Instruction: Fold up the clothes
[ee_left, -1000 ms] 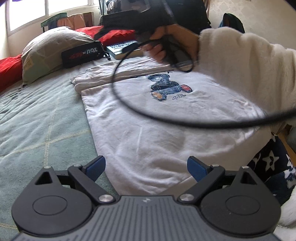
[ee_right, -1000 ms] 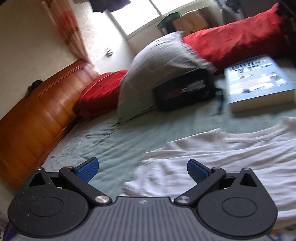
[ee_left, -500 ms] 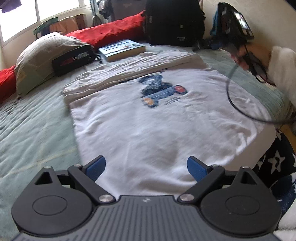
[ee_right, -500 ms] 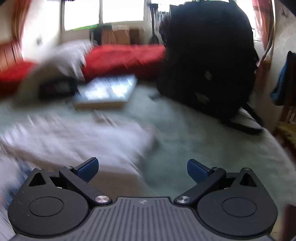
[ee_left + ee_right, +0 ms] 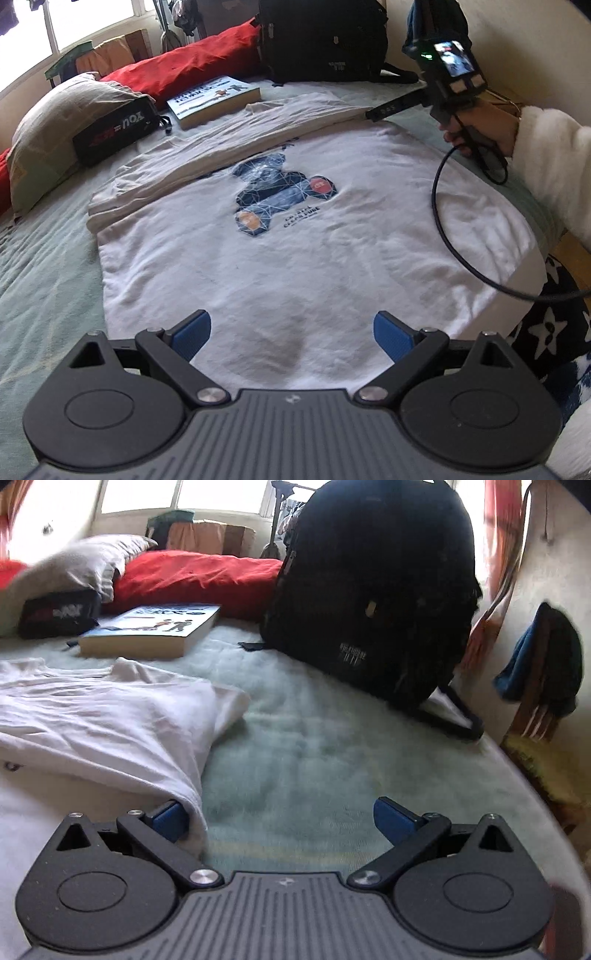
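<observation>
Left tongs are wide open w/ nothing in them, hanging just over the near edge of the white T-shirt. Right tongs are wide open too, low by the shirt's right side; the cloth edge drapes in front of one blue pad, but nothing is pinched. In the left view you can see the hand holding them out past the shirt's far right corner.

The shirt lies flat on the green bed cover, picture side up. Its far part, away from the left tongs, is turned over into a long band across the top, so one fold looks done. The rest is spread out big & needs more folds to be a neat small pile.

Further out past the shirt: a book, a black backpack, a red pillow.
</observation>
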Demonstrator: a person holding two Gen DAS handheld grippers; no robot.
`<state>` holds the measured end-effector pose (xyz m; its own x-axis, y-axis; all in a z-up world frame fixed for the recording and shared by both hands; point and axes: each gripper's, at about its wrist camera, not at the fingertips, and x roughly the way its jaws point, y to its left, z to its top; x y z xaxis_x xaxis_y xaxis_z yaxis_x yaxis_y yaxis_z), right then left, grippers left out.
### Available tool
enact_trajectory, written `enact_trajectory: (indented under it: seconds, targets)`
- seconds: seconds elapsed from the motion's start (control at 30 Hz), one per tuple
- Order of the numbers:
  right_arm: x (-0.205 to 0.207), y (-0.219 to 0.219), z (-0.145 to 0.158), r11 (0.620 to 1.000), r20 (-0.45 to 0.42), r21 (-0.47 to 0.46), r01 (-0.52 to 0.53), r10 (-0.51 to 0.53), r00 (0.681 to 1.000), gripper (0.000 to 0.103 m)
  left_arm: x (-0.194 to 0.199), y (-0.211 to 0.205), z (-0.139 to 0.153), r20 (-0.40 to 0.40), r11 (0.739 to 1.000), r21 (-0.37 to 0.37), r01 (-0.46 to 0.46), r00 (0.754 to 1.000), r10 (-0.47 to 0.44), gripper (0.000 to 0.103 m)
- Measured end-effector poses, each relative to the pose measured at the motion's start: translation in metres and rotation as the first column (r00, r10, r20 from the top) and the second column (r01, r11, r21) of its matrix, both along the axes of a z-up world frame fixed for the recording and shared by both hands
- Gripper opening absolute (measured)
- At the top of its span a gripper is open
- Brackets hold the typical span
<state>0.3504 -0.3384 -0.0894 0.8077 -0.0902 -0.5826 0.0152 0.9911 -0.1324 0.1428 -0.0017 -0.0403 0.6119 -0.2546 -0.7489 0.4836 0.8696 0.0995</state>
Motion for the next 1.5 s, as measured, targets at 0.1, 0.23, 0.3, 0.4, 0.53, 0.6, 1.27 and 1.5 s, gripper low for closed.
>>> enact_trajectory:
  seconds: [0.1,0.23,0.3,0.4,0.53,0.6,1.27,1.5]
  targets:
    - [-0.006,0.000,0.008,1.000,-0.020,0.005,-0.017,0.017,1.000,0.103,0.001,-0.005,0.000,-0.002,1.000,0.005,0.006,1.000,-0.006,0.095]
    - [-0.015,0.002,0.029,0.999,-0.031,0.019,-0.051,0.051,0.998,0.103,0.004,-0.004,0.001,0.005,1.000,0.000,0.007,1.000,-0.007,0.095]
    - [-0.013,0.000,0.042,0.996,-0.014,0.064,-0.060,0.061,0.998,0.103,0.005,-0.002,0.002,0.012,1.000,-0.005,0.006,1.000,-0.006,0.095]
    - [0.012,-0.002,0.056,0.986,-0.018,0.159,-0.053,0.057,0.998,0.103,0.012,0.002,0.005,0.026,1.000,-0.015,-0.005,1.000,0.006,0.095]
    - [0.075,-0.001,0.051,0.971,-0.106,0.240,0.007,0.019,0.994,0.103,0.025,0.007,0.008,0.033,0.998,-0.042,-0.044,0.998,0.046,0.095]
    - [0.106,-0.003,0.039,0.960,-0.180,0.277,0.053,-0.002,0.984,0.103,0.032,0.009,0.006,0.020,0.997,-0.057,-0.060,0.998,0.061,0.095]
    - [0.136,-0.033,0.011,0.881,-0.280,0.464,0.097,0.042,0.959,0.044,0.042,0.010,-0.009,-0.002,0.995,-0.091,-0.051,0.999,0.051,0.095]
    - [0.152,-0.033,0.004,0.828,-0.234,0.556,0.075,0.069,0.970,0.007,0.050,0.013,-0.019,-0.024,0.994,-0.083,-0.078,0.997,0.076,0.095]
